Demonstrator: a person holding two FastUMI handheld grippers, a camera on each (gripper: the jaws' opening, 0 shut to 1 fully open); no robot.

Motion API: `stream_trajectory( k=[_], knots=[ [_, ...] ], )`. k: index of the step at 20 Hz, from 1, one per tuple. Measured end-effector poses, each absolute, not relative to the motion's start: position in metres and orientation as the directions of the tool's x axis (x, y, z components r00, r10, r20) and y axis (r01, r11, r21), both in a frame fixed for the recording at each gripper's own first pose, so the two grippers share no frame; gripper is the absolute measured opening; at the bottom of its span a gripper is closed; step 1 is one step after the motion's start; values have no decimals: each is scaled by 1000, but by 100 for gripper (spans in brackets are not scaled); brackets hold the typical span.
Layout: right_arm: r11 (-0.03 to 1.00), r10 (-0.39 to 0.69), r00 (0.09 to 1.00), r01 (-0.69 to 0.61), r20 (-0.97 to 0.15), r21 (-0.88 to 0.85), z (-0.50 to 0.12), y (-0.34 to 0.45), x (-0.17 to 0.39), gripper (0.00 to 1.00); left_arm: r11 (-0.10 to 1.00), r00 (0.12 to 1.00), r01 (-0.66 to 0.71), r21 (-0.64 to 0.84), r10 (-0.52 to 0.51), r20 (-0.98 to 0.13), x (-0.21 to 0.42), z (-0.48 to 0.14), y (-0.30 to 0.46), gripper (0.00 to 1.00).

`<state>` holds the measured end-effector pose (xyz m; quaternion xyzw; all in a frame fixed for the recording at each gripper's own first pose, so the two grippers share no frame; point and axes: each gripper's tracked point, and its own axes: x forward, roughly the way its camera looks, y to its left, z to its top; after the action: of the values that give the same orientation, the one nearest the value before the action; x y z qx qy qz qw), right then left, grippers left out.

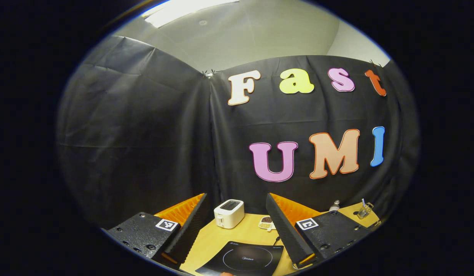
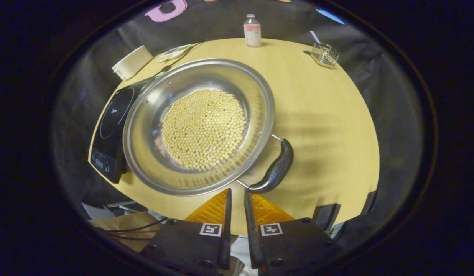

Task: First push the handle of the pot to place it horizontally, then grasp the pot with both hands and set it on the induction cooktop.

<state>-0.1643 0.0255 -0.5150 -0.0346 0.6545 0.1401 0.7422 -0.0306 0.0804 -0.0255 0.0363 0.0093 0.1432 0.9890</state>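
Where the right gripper view looks down on the desk, the pot is seen resting beside the induction cooktop, its rim overlapping the cooktop's edge — the bowl is filled with pale round beans. The handle is shown just ahead of the right gripper, whose fingers are nearly closed on nothing. In the left gripper view, the left gripper is held wide open above the cooktop; a toaster and a glass holding a straw are seen behind.
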Motion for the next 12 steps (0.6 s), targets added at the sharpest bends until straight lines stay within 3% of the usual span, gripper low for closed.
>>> stream_trajectory(
  k=[12],
  knots=[
    [968, 71, 265, -249, -962, 2, -518, -9, -87, 22, 947, 947, -309, 94, 315, -61, -31, -43, 89, 96]
  ],
)
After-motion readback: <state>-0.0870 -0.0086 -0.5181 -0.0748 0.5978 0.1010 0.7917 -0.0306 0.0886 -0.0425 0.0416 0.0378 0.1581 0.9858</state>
